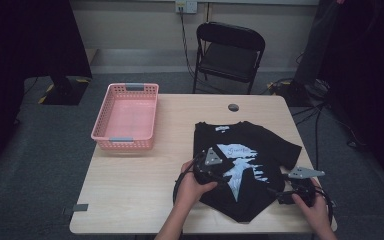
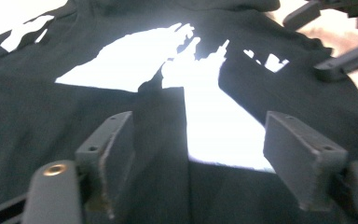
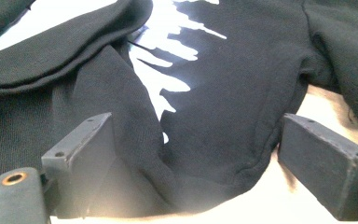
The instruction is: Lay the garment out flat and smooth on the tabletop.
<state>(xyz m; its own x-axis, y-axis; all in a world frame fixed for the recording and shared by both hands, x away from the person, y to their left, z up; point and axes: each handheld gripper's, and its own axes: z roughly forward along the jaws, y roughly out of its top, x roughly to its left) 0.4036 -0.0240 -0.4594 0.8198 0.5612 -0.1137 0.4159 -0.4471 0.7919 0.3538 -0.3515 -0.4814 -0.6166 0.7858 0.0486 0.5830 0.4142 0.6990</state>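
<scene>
- Dim room, grey floor; black folding chair [image 1: 230,50] stands past the far edge of the pale wooden table [image 1: 130,200].
- Black T-shirt [image 1: 260,145] with a white print lies on the table's right half, partly folded, a doubled layer along its left side. Pink basket [image 1: 126,116] sits well apart at the far left, nothing in it.
- Left gripper [image 1: 211,167], held in the left hand [image 1: 192,186]: jaws apart, low over the shirt. A raised fold of black cloth stands against the inner face of the left finger [image 2: 109,158]; right finger [image 2: 303,156] is off the cloth.
- Right gripper [image 1: 285,195], held in the right hand [image 1: 317,212]: jaws apart, the shirt's lower edge bunched between the fingers [image 3: 86,161], bare table just under it.
- Judgement: folding step, pre-grasp at the near edge. Next move calls for both jaws to close on cloth before any lift; left may catch only one layer.
</scene>
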